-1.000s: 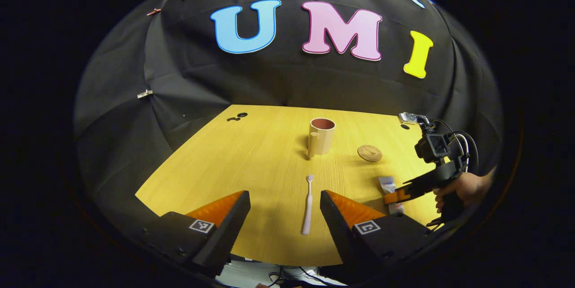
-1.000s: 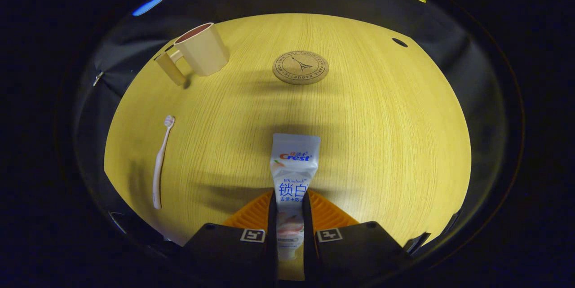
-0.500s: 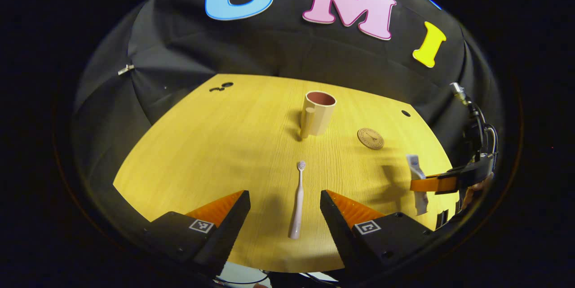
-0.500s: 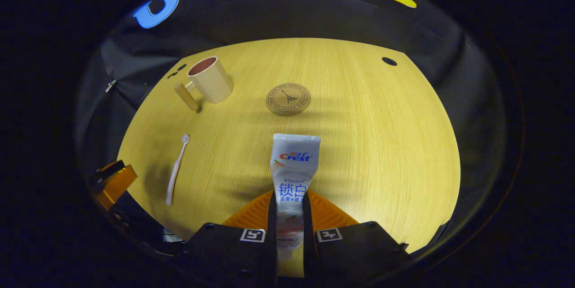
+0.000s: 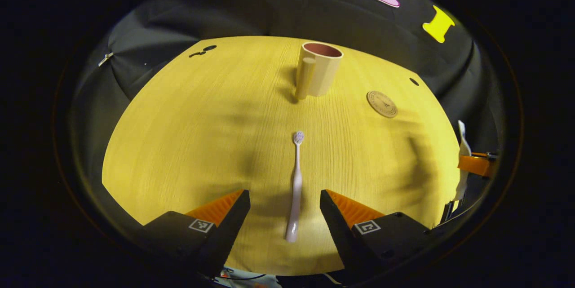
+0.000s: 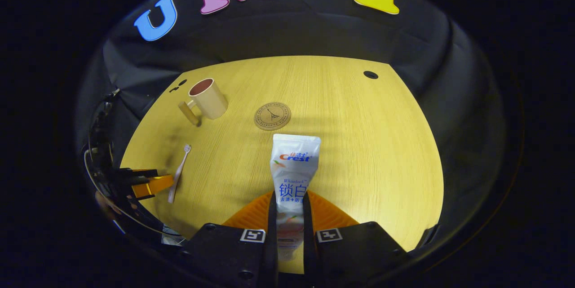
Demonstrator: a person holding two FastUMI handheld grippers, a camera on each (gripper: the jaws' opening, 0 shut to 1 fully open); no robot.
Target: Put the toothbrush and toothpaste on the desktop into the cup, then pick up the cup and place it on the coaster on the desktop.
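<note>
Soft plastic, the toothpaste (image 6: 294, 166) is sitting clamped near its cap end between the right gripper (image 6: 287, 220) fingers, raised nearer than the cup (image 6: 207, 98); likely light, squashy, best held low. The left gripper (image 5: 285, 209) is hanging with jaws apart astride the toothbrush (image 5: 295, 187), nearer than the cup (image 5: 316, 74): stiff, thin, probably slippery, so grip mid-handle. The coaster (image 6: 272, 116) is lying just right of the cup.
</note>
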